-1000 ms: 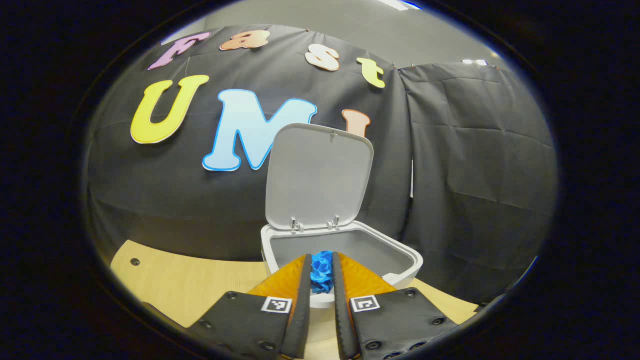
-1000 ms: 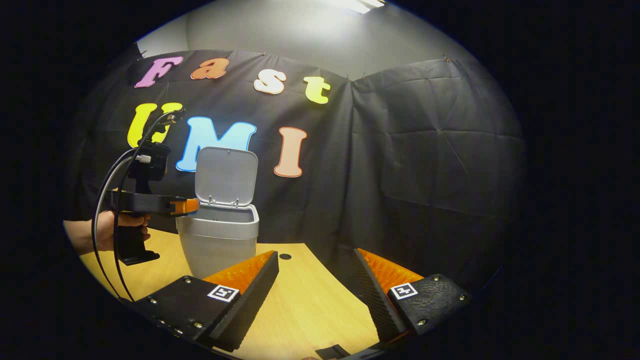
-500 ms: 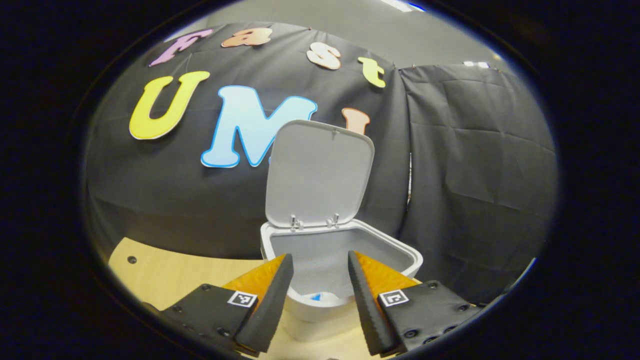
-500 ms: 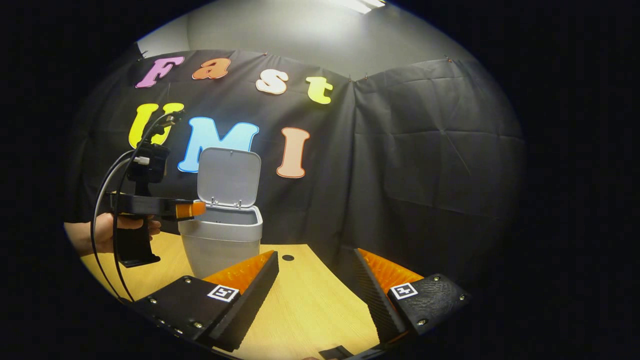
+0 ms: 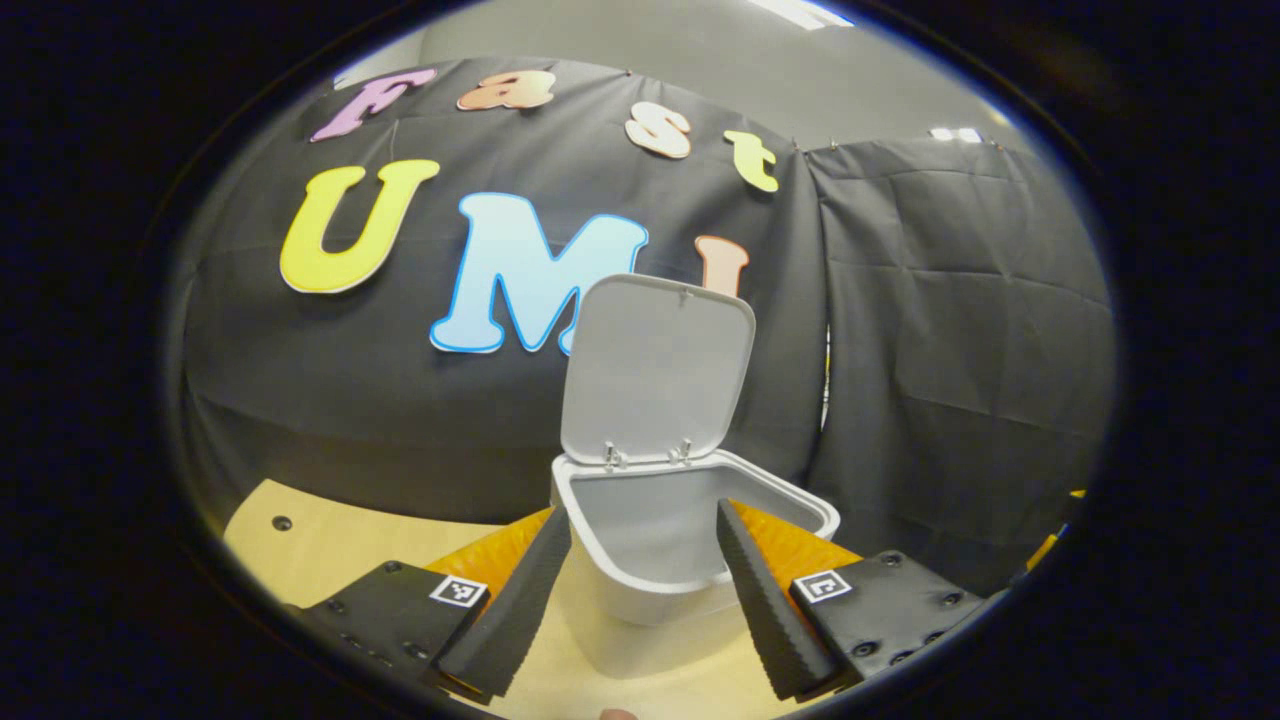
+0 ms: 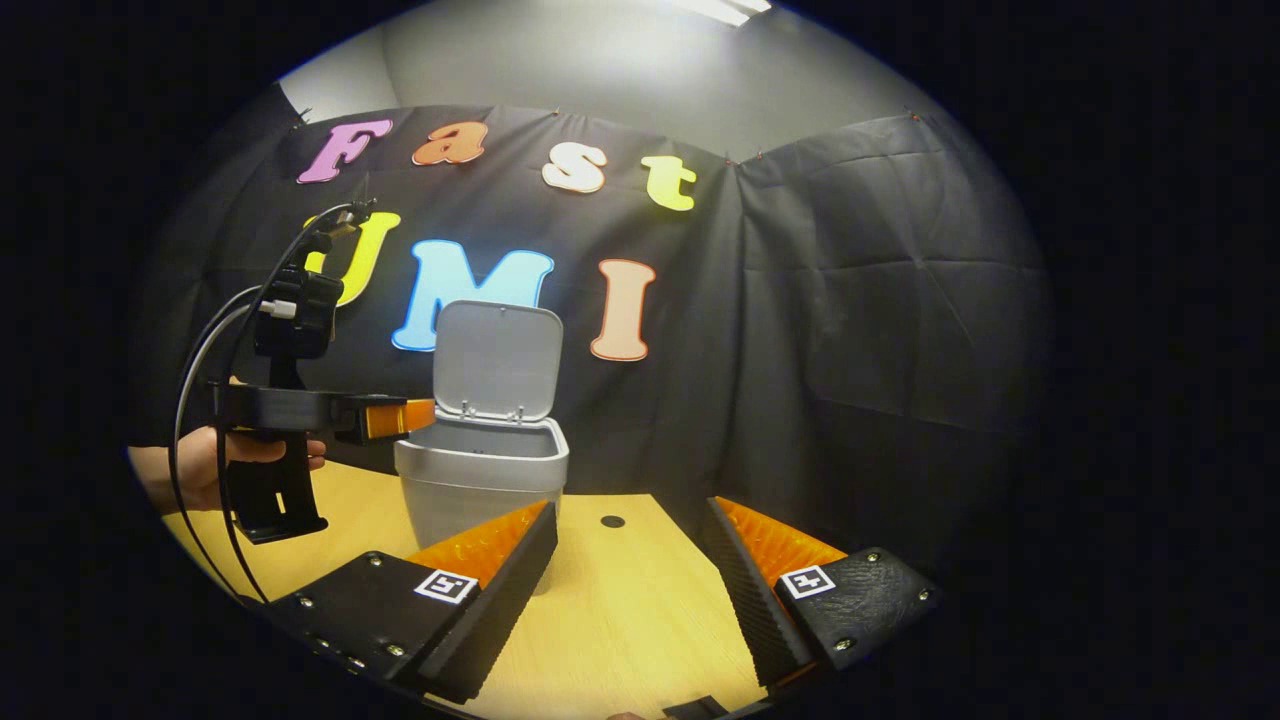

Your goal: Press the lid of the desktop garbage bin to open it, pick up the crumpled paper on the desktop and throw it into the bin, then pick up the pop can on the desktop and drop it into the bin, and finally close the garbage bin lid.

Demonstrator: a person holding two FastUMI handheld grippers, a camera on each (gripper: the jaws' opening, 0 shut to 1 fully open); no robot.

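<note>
Left gripper [image 5: 640, 530] hangs with its jaws spread wide and nothing between them, just short of the bin [image 5: 690, 560]; in the left gripper view its two fingers frame the near rim, one on each side. From the right gripper view the same tool [image 6: 420, 417] sits level at rim height, its tip close to the bin's left edge, held by a hand [image 6: 205, 465] with cables looping behind.

Standing on the wooden desk [image 6: 620, 610], the bin [image 6: 480, 480] has its lid [image 5: 655, 365] tipped up nearly upright on the rear hinges, so the mouth is fully open from above and from the front. The visible part of the inner wall looks bare; the bottom cannot be seen, so the paper's place cannot be told. Close behind the lid hangs the black cloth wall [image 5: 950, 350].

Right gripper [image 6: 630, 565] is also wide open and empty, low over the desk, well right of the bin. Bare desk lies between its fingers and runs back to a small dark hole [image 6: 612, 521] near the cloth.
</note>
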